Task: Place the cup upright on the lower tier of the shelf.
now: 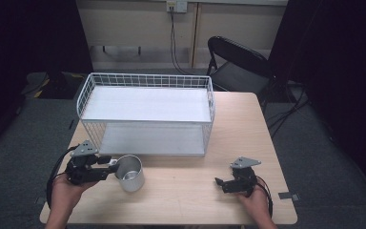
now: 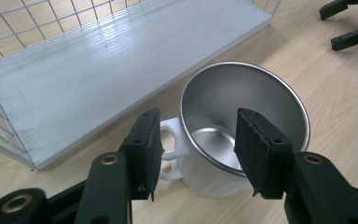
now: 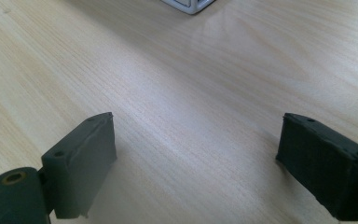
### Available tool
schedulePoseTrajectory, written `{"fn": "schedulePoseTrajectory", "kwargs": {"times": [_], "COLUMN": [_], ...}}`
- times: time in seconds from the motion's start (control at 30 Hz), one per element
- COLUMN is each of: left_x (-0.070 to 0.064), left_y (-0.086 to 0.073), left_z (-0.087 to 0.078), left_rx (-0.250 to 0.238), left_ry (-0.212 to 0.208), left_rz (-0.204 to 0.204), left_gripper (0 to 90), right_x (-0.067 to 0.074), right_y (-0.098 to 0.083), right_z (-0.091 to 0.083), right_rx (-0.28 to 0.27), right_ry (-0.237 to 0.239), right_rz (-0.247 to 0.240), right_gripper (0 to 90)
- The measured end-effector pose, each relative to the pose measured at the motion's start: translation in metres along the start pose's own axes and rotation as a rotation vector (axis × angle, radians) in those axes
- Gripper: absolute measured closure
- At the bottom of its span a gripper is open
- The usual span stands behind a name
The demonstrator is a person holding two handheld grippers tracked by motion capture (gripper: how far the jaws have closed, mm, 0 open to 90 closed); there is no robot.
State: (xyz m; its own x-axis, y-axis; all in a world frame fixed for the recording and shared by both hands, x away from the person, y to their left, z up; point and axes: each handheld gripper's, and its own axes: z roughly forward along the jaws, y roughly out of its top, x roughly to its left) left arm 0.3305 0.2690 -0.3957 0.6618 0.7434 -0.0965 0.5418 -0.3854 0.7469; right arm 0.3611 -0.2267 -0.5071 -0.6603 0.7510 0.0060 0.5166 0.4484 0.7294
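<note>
A metal mug (image 1: 130, 172) with a white outside and a white handle stands upright on the wooden table (image 1: 195, 202), at the front left. My left gripper (image 1: 110, 164) is open right beside it. In the left gripper view the mug (image 2: 242, 93) is empty, and the handle and near rim lie between the spread jaws of the left gripper (image 2: 198, 149). Whether the pads touch the mug I cannot tell. My right gripper (image 1: 220, 183) rests open at the front right over bare wood, with nothing between its jaws (image 3: 196, 154).
A white two-level wire rack (image 1: 145, 80) stands across the far half of the table; its lower shelf (image 2: 98, 79) is bare and just behind the mug. A black folding chair (image 1: 238, 62) stands beyond the table's far right corner. The right gripper (image 2: 349, 23) also appears far off.
</note>
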Motion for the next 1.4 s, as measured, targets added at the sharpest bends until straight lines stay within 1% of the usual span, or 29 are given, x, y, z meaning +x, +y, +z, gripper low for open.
{"fn": "schedulePoseTrajectory", "kwargs": {"times": [0.03, 0.17, 0.23, 0.27, 0.4, 0.47, 0.63, 0.7, 0.73, 0.8, 0.87, 0.93, 0.97, 1.0, 1.03, 1.07, 1.13, 1.23, 1.3, 1.4], "left_x": [0.000, 0.000, 0.000, -0.001, -0.001, 0.000, 0.000, -0.001, -0.001, -0.002, -0.003, -0.003, -0.003, -0.003, -0.003, -0.002, -0.003, -0.003, -0.003, -0.004], "left_y": [-0.001, 0.000, 0.000, 0.001, 0.000, 0.000, 0.000, -0.001, -0.001, -0.001, -0.001, -0.001, -0.001, -0.001, -0.001, -0.001, -0.001, 0.000, 0.000, 0.002], "left_z": [0.002, 0.004, 0.005, 0.007, 0.010, 0.011, 0.011, 0.012, 0.013, 0.015, 0.016, 0.016, 0.018, 0.019, 0.019, 0.020, 0.021, 0.021, 0.022, 0.023], "left_rx": [0.003, 0.009, 0.017, 0.024, 0.026, 0.035, 0.044, 0.051, 0.054, 0.050, 0.049, 0.051, 0.057, 0.059, 0.059, 0.055, 0.051, 0.054, 0.052, 0.061], "left_ry": [0.005, 0.013, 0.006, 0.009, 0.015, 0.016, 0.021, 0.037, 0.030, 0.024, 0.029, 0.026, 0.036, 0.032, 0.032, 0.041, 0.043, 0.051, 0.054, 0.063], "left_rz": [-0.009, -0.010, -0.011, -0.012, -0.024, -0.016, -0.024, -0.030, -0.017, -0.025, -0.027, -0.030, -0.028, -0.039, -0.039, -0.047, -0.051, -0.039, -0.043, -0.031], "left_gripper": [52.0, 55.1, 57.3, 57.6, 58.9, 60.2, 63.2, 64.0, 64.7, 65.0, 66.5, 67.6, 69.1, 69.5, 69.4, 69.6, 70.5, 71.2, 72.2, 75.9], "right_x": [0.000, 0.000, 0.000, 0.000, 0.000, 0.000, 0.000, 0.000, 0.000, 0.000, 0.000, 0.000, 0.000, 0.000, 0.000, 0.000, 0.000, 0.000, 0.000, 0.000], "right_y": [0.000, 0.000, 0.000, 0.000, 0.000, 0.000, 0.000, 0.000, 0.000, 0.000, 0.000, 0.000, 0.000, 0.000, 0.000, 0.000, 0.000, 0.000, 0.000, 0.000], "right_z": [0.000, 0.000, 0.000, 0.000, 0.000, 0.000, 0.000, 0.000, 0.000, 0.000, 0.000, 0.000, 0.000, 0.000, 0.000, 0.000, 0.000, 0.000, 0.000, 0.000], "right_rx": [0.000, 0.000, 0.000, 0.000, 0.000, 0.000, 0.000, 0.000, 0.000, 0.000, 0.000, 0.000, 0.000, 0.000, 0.000, 0.000, 0.000, 0.000, 0.000, 0.000], "right_ry": [0.000, 0.000, 0.000, 0.000, 0.000, 0.000, 0.000, 0.000, 0.000, 0.000, 0.000, 0.000, 0.000, 0.000, 0.000, 0.000, 0.000, 0.000, 0.000, 0.000], "right_rz": [0.000, 0.000, 0.000, 0.000, 0.000, 0.000, 0.000, 0.000, 0.000, 0.000, 0.000, 0.000, 0.000, 0.000, 0.000, 0.000, 0.000, 0.000, 0.000, 0.000], "right_gripper": [10.5, 10.5, 10.5, 10.5, 10.4, 10.5, 10.5, 10.5, 10.5, 10.5, 10.5, 10.4, 10.4, 10.5, 10.5, 10.5, 10.5, 10.4, 10.4, 10.4]}}
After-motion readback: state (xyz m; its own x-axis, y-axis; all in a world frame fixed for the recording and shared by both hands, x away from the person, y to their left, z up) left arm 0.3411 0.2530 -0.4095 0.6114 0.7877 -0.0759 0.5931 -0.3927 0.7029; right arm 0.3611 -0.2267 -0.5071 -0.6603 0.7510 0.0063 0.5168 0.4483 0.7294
